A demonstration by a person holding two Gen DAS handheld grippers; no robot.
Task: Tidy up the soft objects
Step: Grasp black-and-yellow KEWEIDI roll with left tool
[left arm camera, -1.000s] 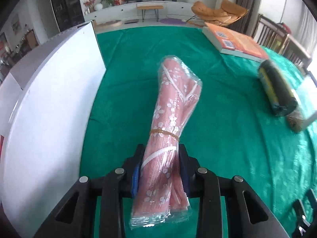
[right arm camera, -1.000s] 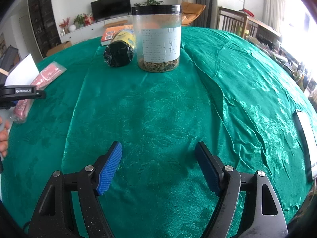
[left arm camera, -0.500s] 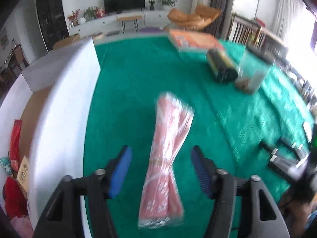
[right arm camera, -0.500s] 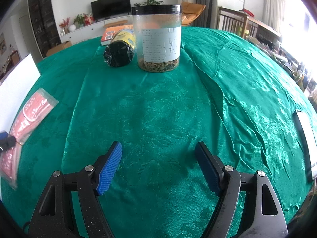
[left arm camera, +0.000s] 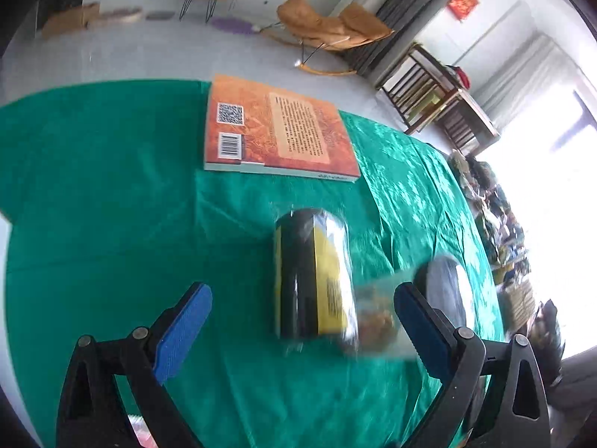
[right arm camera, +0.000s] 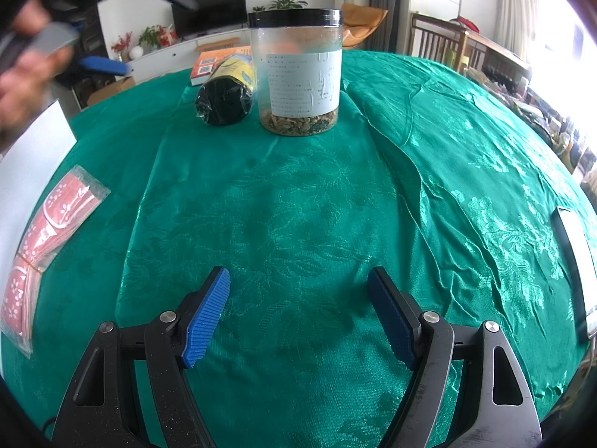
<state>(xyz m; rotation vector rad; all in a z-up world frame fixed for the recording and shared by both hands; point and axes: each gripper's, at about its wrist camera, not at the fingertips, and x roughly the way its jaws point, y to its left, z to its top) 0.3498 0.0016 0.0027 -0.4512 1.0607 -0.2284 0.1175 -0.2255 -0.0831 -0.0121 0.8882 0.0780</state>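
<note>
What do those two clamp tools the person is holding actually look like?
Both match. The left gripper and right gripper each have two black plastic arms with triangular cut-outs and silver rivets. Each arm ends in a bright blue ribbed pad. In the right wrist view, the left tool has a grey handle. No cables or sleeves show.

Glossy green tablecloth; clear plastic jar; film-wrapped roll.
</note>
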